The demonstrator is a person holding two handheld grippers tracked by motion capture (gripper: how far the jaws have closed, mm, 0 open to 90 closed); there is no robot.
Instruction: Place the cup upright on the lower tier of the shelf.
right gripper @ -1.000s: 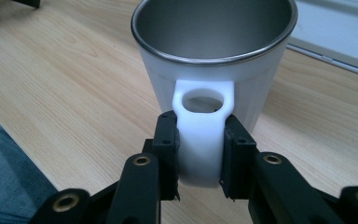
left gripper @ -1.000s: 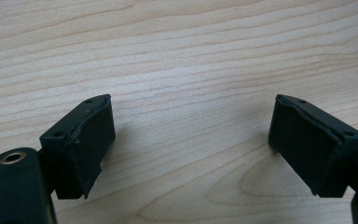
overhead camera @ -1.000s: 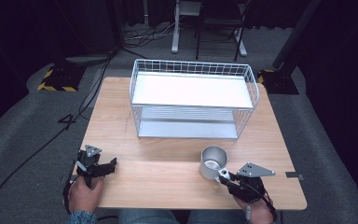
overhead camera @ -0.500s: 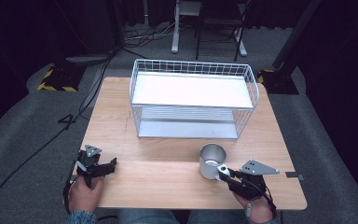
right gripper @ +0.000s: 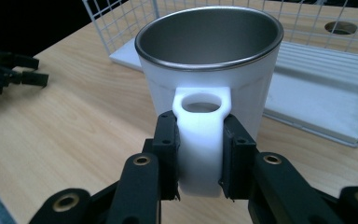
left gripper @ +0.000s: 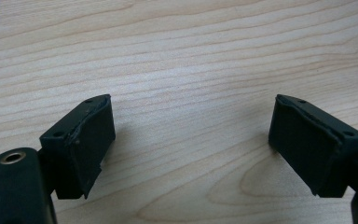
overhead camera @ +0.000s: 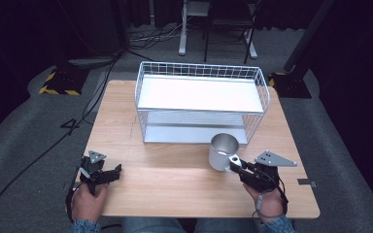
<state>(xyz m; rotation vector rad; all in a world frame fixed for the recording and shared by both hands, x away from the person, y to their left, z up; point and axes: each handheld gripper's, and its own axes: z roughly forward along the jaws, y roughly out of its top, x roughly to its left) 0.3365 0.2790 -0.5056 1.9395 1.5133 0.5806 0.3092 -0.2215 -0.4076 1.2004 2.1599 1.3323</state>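
1. Gripping hard, the right claw (right gripper: 199, 154) has its two black jaws pinched on the white handle (right gripper: 201, 140) of a white mug with a shiny steel inside (right gripper: 209, 70); the handle's loop pokes up above the jaws.
2. From the high view, that mug (overhead camera: 222, 151) sits upright near the front right of the pale wooden table (overhead camera: 175, 174), just in front of the white wire basket rack (overhead camera: 201, 99), close to its front right corner but apart from it.
3. Whether the mug's base touches the table or rides just above it, I cannot tell.
4. Over on the other side, the left claw (overhead camera: 115, 171) rests low at the front left edge of the table, held in the person's left hand (overhead camera: 88, 204), well apart from the mug.
5. Its own view tells the story: the left claw (left gripper: 189, 140) is spread wide, bare wood grain between the two black pads (left gripper: 93, 135), nothing held.
6. Inside the rack, a white shelf panel (overhead camera: 201, 94) spans the upper level, and a second panel (overhead camera: 194, 133) lies on the lower level.
7. Grey carpet (overhead camera: 39, 136) surrounds the table, with a yellow-and-black striped base (overhead camera: 58, 85) off to the far left and dark cables (overhead camera: 102, 77) trailing across the floor.
8. The person's right hand (overhead camera: 264, 201) comes in at the bottom edge, with a grey three-cornered plate (overhead camera: 274, 159) on top of the right tool.
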